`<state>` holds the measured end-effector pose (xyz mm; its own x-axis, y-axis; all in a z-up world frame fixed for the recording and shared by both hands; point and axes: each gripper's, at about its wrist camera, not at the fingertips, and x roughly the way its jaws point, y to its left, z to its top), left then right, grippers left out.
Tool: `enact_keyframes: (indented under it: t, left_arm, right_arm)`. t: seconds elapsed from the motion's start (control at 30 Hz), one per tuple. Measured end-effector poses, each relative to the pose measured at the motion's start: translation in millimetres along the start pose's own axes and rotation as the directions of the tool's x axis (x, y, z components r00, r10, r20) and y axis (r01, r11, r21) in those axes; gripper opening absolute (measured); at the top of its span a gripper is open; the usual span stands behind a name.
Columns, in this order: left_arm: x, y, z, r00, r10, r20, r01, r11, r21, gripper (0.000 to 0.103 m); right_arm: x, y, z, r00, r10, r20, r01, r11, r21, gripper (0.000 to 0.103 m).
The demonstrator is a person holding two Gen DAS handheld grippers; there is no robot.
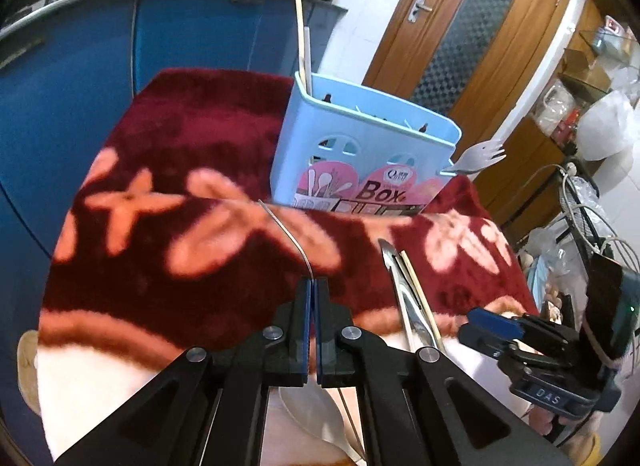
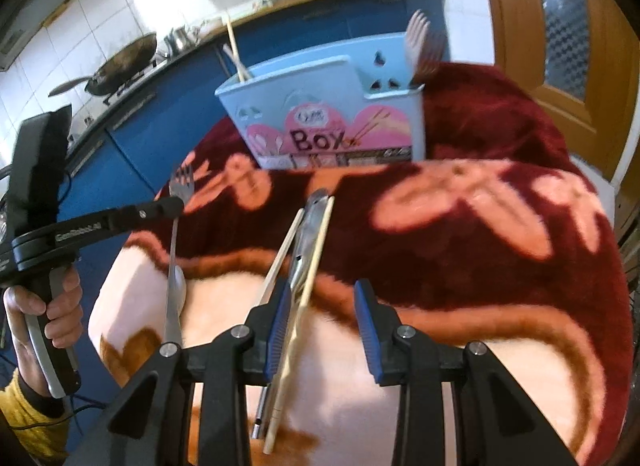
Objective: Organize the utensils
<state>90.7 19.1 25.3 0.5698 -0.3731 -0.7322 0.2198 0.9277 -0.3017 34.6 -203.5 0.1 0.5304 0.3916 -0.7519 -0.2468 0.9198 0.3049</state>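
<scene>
Left gripper (image 1: 312,286): pressed shut on the fork (image 2: 175,250), which is gripped near its neck and seen edge-on from the left wrist.
Fork axis: the tines are pointed toward the box (image 1: 360,145), the handle back toward the holder.
Box: stood ahead on the blanket (image 1: 180,145), slightly right of the left gripper; judged the nearer arm for a drop.
Knife (image 2: 306,234): laid lengthwise between two chopsticks (image 2: 312,266), pointed at the box.
Right gripper (image 2: 324,306): spread wide, nothing held; knife and chopsticks are straddled near the left pad.
</scene>
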Motion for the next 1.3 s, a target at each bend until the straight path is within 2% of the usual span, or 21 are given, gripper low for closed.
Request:
enact_keyframes:
  t: [0.13, 0.23, 0.47, 0.63, 0.7, 0.87, 0.93, 1.07, 1.17, 1.3]
  left_arm:
    - [-6, 3, -1, 0.999, -0.011, 0.040, 0.011, 1.000, 0.004, 0.001]
    - [-12, 1, -2, 0.997, -0.021, 0.073, 0.021, 1.000, 0.012, 0.001]
    - [-28, -4, -2, 0.987, -0.032, 0.160, 0.023, 0.998, 0.060, 0.001]
    - [-42, -10, -2, 0.971, -0.042, 0.236, 0.019, 0.995, 0.099, 0.001]
    - [-47, -13, -2, 0.964, -0.042, 0.262, 0.012, 0.993, 0.115, 0.001]
    - [-57, -19, 2, 0.950, -0.064, 0.306, 0.023, 0.990, 0.136, 0.001]
    - [-60, -22, 5, 0.944, -0.067, 0.322, 0.024, 0.990, 0.138, 0.001]
    - [-69, -30, 13, 0.926, -0.050, 0.374, -0.010, 0.987, 0.158, 0.001]
    - [-73, -35, 20, 0.911, -0.033, 0.410, -0.038, 0.986, 0.164, 0.001]
    - [-79, -39, 35, 0.897, -0.029, 0.441, -0.046, 0.986, 0.159, 0.001]
  right_arm:
    - [13, 4, 8, 0.996, 0.000, -0.089, -0.002, 1.000, -0.018, 0.021]
    - [23, 7, 12, 0.989, -0.033, -0.143, 0.027, 0.999, -0.043, 0.018]
    - [43, 12, 26, 0.963, -0.083, -0.257, 0.064, 0.995, -0.081, 0.016]
    - [53, 11, 37, 0.946, -0.071, -0.318, 0.046, 0.995, -0.087, 0.014]
    - [53, 8, 39, 0.945, -0.057, -0.323, 0.035, 0.997, -0.073, 0.014]
    - [46, 1, 35, 0.968, -0.018, -0.249, 0.006, 0.999, -0.048, 0.006]
    - [35, -2, 32, 0.981, 0.022, -0.191, -0.026, 0.999, -0.018, 0.006]
    - [6, -3, 31, 0.998, 0.036, -0.047, -0.036, 0.999, -0.017, 0.006]
    - [-14, 0, 35, 0.996, 0.020, 0.085, -0.017, 0.999, -0.039, 0.006]
    - [-32, 0, 40, 0.977, 0.040, 0.209, -0.037, 0.999, -0.018, 0.006]
